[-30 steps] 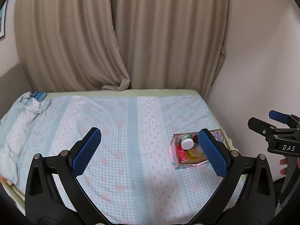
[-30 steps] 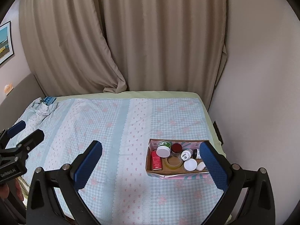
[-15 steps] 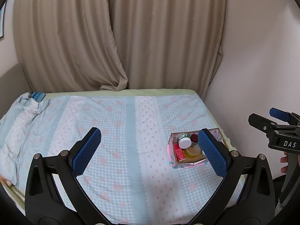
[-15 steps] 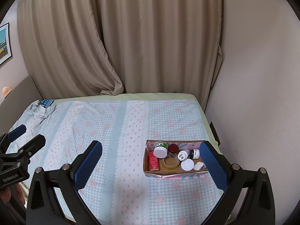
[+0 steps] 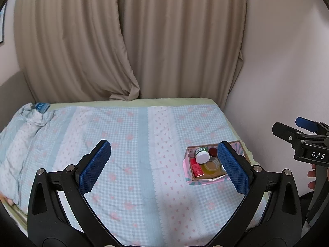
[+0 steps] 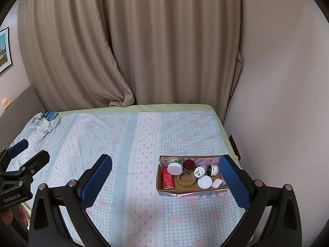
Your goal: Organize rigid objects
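Note:
A low cardboard box (image 6: 176, 191) with a pink patterned outside sits near the bed's right edge; it also shows in the left wrist view (image 5: 203, 182). It holds a white-lidded green jar (image 6: 174, 165), a dark red jar (image 6: 189, 164), a red packet (image 6: 167, 180), a tape roll (image 6: 186, 180), small white bottles (image 6: 199, 171), a white lid (image 6: 204, 181) and a white oval object (image 6: 217, 183). My left gripper (image 5: 164, 166) is open and empty, above the bed. My right gripper (image 6: 165, 182) is open and empty, short of the box.
The bed has a blue checked sheet (image 6: 123, 144) with pink flowers. Bunched bedding (image 6: 42, 123) and a blue item (image 6: 51, 114) lie at the far left. Beige curtains (image 6: 144, 41) hang behind; a wall (image 6: 277, 82) runs close along the right edge.
Both grippers have drawn back and risen slightly; the box looks a little smaller and farther in both views. Both stay open.

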Demonstrator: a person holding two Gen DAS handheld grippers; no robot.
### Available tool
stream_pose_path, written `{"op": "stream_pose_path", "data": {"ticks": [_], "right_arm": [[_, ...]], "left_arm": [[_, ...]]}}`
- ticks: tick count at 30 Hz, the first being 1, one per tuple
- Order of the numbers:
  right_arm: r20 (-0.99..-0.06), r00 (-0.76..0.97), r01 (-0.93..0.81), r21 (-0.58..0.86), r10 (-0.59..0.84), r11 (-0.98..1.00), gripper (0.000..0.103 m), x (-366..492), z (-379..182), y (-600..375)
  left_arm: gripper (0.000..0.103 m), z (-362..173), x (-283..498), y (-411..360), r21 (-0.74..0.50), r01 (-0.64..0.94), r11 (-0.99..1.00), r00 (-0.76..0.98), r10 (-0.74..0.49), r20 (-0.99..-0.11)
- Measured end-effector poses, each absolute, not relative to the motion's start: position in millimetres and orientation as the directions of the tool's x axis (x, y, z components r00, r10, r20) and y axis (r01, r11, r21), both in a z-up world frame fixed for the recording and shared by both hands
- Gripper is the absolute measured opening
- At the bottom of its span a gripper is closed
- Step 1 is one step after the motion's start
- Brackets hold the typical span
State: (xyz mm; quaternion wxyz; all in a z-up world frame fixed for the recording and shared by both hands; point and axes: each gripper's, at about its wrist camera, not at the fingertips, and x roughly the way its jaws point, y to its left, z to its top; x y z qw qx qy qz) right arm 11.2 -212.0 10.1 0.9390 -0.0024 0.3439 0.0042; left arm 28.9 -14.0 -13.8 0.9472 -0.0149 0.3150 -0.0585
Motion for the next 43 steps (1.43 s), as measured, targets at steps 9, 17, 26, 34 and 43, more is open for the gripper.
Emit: {"op": "stream_pose_path", "data": {"ticks": [9, 17, 26, 34, 43], "right_arm": [[-0.645, 0.764, -0.008, -0.005, 0.003, 1.000, 0.103, 15.1, 11.5, -210.1], [-0.642, 0.767, -0.004, -0.005, -0.001, 1.000, 0.103, 16.6, 13.5, -208.1], [-0.643, 0.765, 0.012, -0.009, -0.014, 1.000, 0.103, 27.2, 14.0, -207.1], [-0.646, 0.763, 0.021, -0.007, -0.021, 1.000, 0.103, 41.1, 14.9, -201.6], [-0.666, 0.746, 0.038, -0.001, -0.029, 0.999, 0.103, 67.6, 7.6, -191.9]], "left_arm": [[0.103, -12.3, 27.7, -11.3, -0.073, 0.099, 0.992, 0.797, -0.123, -0.592], [0.103, -16.9, 34.7, -11.5, -0.083, 0.101, 0.991, 0.786, -0.131, -0.605], [0.103, -15.3, 47.1, -1.2, -0.083, 0.072, 0.994, 0.801, -0.107, -0.588], [0.103, -14.1, 62.0, 2.5, -0.030, 0.036, 0.999, 0.825, -0.047, -0.563], [0.103, -28.7, 91.6, 7.3, -0.015, 0.058, 0.998, 0.806, -0.055, -0.590]]}}
